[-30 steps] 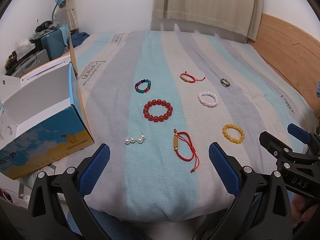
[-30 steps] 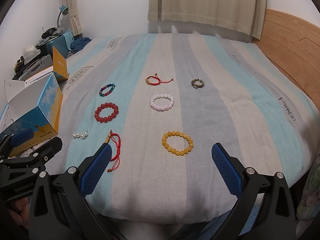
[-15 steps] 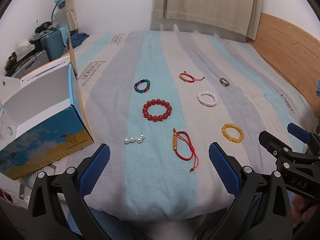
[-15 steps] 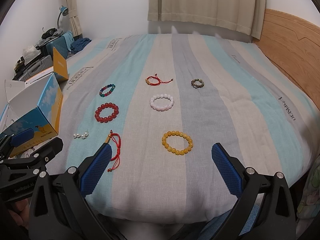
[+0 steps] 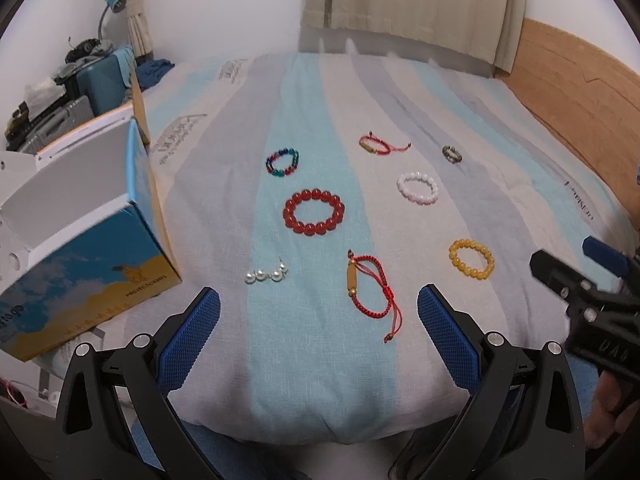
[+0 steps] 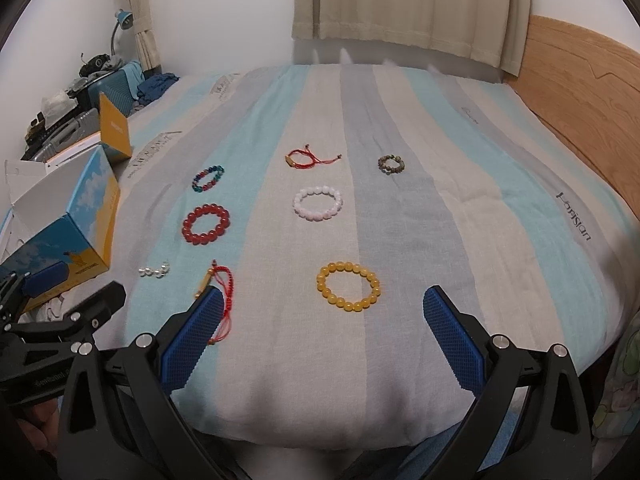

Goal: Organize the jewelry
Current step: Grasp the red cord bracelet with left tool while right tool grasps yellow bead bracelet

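Left wrist view: left tongs (image 5: 319,312) spread, empty | right tongs (image 6: 322,320) spread, empty | jewelry: red bead bracelet (image 5: 314,212), yellow bracelet (image 6: 348,286), six other pieces loose on bed (image 5: 500,128) | box (image 5: 86,236) holds nothing visible | progress: not started, judged.

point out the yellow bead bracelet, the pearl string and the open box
yellow bead bracelet (image 6: 348,287), right wrist view, on a bead along its near-left arc
pearl string (image 5: 266,274), left wrist view, on the middle pearls
open box (image 5: 92,276), left wrist view, on its blue and yellow printed side
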`<state>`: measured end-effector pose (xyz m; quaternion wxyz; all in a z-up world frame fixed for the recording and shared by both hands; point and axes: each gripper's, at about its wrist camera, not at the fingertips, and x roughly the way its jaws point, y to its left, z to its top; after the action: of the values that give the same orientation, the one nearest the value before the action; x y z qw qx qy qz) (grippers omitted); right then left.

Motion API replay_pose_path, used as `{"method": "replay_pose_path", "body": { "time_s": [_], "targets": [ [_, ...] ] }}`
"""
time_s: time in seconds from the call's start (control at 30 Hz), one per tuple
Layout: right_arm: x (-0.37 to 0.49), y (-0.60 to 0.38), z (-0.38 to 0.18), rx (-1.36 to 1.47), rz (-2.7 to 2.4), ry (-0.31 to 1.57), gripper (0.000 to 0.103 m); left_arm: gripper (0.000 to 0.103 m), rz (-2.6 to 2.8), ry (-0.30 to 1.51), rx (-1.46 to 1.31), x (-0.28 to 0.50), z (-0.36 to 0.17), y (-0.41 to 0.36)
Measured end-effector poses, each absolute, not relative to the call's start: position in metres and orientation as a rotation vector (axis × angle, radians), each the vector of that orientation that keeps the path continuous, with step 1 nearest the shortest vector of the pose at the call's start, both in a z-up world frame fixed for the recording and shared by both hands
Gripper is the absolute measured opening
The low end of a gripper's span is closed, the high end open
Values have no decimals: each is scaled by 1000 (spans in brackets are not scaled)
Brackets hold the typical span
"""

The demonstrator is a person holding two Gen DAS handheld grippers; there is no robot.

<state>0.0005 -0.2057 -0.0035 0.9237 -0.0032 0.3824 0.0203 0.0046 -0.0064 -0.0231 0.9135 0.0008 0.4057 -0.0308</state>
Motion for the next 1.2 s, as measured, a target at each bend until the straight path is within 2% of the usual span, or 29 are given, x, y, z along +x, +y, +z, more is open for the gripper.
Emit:
{"method": "replay_pose_path", "body": {
  "time_s": [0.3,0.53,0.6,0.73,0.83,0.9,0.93,1.0,1.03,1.07,1.1,1.13,1.17,1.2],
  "targets": [
    [50,-230,-45,-18,17,900,95,97,-120,931,34,42,-76,-42],
    [95,-248,-88,3,26,1014,83,96,-146,968,70,79,-113,-75],
    [104,-249,-99,2,33,1034,80,91,-138,988,62,87,-123,-75],
    [120,-251,-121,16,50,1083,69,92,-133,994,61,96,-135,-75],
    [123,-250,-128,13,56,1089,68,88,-134,994,69,96,-136,-77],
    [125,-248,-130,10,56,1084,65,80,-135,999,67,96,-135,-77],
    [125,-248,-130,5,60,1081,59,76,-132,1001,68,96,-134,-77],
    [124,-244,-129,-20,60,1072,50,61,-136,1007,63,97,-132,-75],
    [124,-243,-129,-30,61,1071,43,57,-139,1011,60,97,-131,-74],
    [124,-241,-128,-38,59,1067,35,48,-140,1016,61,97,-130,-73],
    [123,-240,-128,-47,56,1065,32,38,-140,1022,62,97,-129,-73],
    [123,-240,-127,-53,52,1064,25,33,-142,1031,64,97,-128,-73],
    [122,-239,-126,-57,50,1064,17,22,-144,1040,69,96,-126,-73],
    [121,-240,-126,-56,52,1065,13,14,-141,1046,74,96,-125,-72]
  ]
}}
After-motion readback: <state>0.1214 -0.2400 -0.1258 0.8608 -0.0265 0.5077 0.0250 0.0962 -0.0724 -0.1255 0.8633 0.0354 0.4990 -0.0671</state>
